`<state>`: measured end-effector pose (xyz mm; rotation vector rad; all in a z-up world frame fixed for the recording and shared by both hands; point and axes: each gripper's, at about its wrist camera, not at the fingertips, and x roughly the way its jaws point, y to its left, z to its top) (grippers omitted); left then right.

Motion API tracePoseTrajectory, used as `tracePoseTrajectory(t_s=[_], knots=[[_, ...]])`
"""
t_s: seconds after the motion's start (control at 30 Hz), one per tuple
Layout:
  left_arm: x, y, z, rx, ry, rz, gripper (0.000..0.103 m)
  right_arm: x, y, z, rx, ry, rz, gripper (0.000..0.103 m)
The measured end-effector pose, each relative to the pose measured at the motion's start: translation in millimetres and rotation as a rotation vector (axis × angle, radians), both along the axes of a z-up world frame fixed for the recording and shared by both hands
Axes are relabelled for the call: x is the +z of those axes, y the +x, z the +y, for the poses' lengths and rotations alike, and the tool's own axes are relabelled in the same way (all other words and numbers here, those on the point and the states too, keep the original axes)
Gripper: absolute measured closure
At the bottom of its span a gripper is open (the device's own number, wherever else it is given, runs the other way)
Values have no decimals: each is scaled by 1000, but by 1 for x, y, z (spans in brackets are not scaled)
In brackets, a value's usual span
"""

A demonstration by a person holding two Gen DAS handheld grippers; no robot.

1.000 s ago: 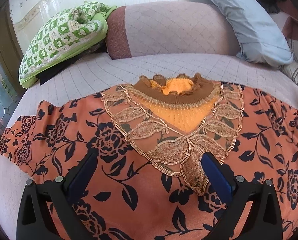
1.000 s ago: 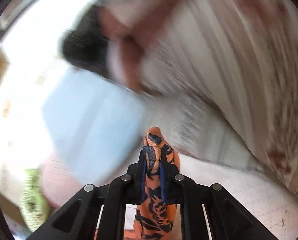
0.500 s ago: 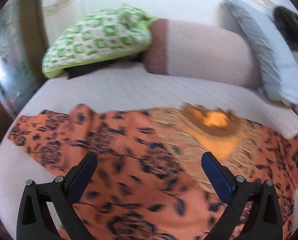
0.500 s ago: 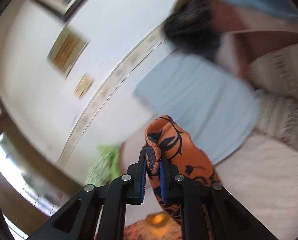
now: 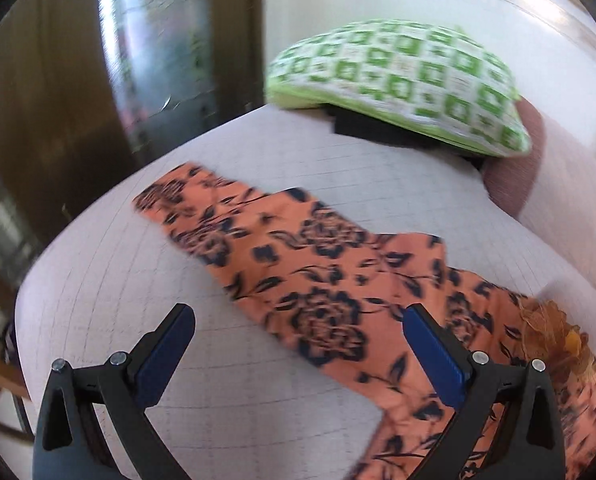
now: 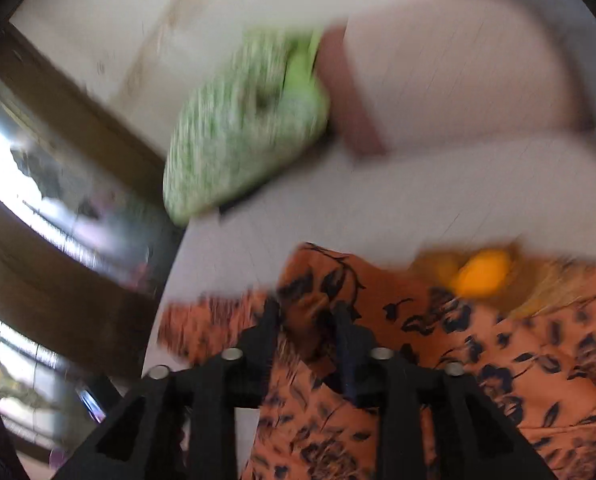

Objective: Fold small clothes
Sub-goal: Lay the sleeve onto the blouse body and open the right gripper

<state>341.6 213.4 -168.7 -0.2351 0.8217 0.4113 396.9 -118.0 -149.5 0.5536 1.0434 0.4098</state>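
Note:
An orange blouse with dark flower print [image 5: 322, 280] lies on the pale quilted bed [image 5: 98, 304]. Its left sleeve stretches toward the bed's left edge. Its ruffled collar [image 5: 554, 324] shows at the right. My left gripper [image 5: 298, 344] is open and empty, hovering just above the sleeve. In the right wrist view the blouse [image 6: 518, 352] lies below, with its orange-yellow neck opening [image 6: 482, 272]. My right gripper [image 6: 304, 316] holds a fold of the blouse fabric between its jaws, which stand a little apart; the view is blurred.
A green-and-white checked pillow [image 5: 402, 80] sits at the head of the bed over a dark item, also in the right wrist view [image 6: 242, 140]. A pink bolster [image 5: 514, 184] lies beside it. A dark wooden frame with glass [image 5: 78, 92] borders the bed's left.
My left gripper swung left, from over the neckline to over the left sleeve. My right gripper carried the held fabric from high up by the pillows down over the blouse, and its jaws parted a little.

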Motion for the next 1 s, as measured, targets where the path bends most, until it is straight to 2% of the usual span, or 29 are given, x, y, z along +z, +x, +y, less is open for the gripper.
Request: tracePoseTrajectory(t_s=[0.03, 0.07, 0.1, 0.13, 0.2, 0.27, 0.4, 0.5, 0.63, 0.8, 0.9, 0.93, 1.0], knots=[[-1, -2, 6, 12, -15, 0, 0, -19, 2, 7, 41, 59, 56, 69], [-2, -3, 10, 20, -30, -2, 0, -27, 1, 11, 63, 96, 74, 69], [-3, -1, 11, 21, -38, -4, 0, -28, 0, 13, 90, 105, 54, 64], [-4, 0, 10, 22, -49, -6, 0, -26, -2, 13, 113, 95, 27, 51], [-4, 4, 2, 11, -64, -3, 0, -12, -10, -8, 137, 80, -44, 38], [-4, 6, -14, -36, -70, -2, 0, -2, -16, -30, 105, 78, -82, 37], [-1, 13, -73, -195, 19, 3, 0, 4, -38, -107, -66, 8, -97, 37], [-3, 18, -113, -293, 58, -9, 0, -15, -64, -177, -207, 0, -70, 37], [-18, 34, -153, -359, 103, 39, 0, -53, -90, -236, -320, 39, -8, 38], [-47, 52, -174, -380, 105, 174, 0, -85, -105, -274, -371, 145, 14, 38], [-72, 60, -178, -371, 132, 298, 0, -98, -104, -284, -378, 204, 14, 38], [-78, 60, -178, -373, 136, 317, 0, -103, -103, -283, -367, 218, 14, 38], [-77, 58, -177, -375, 136, 304, 0, -115, -97, -273, -324, 244, 32, 39]])
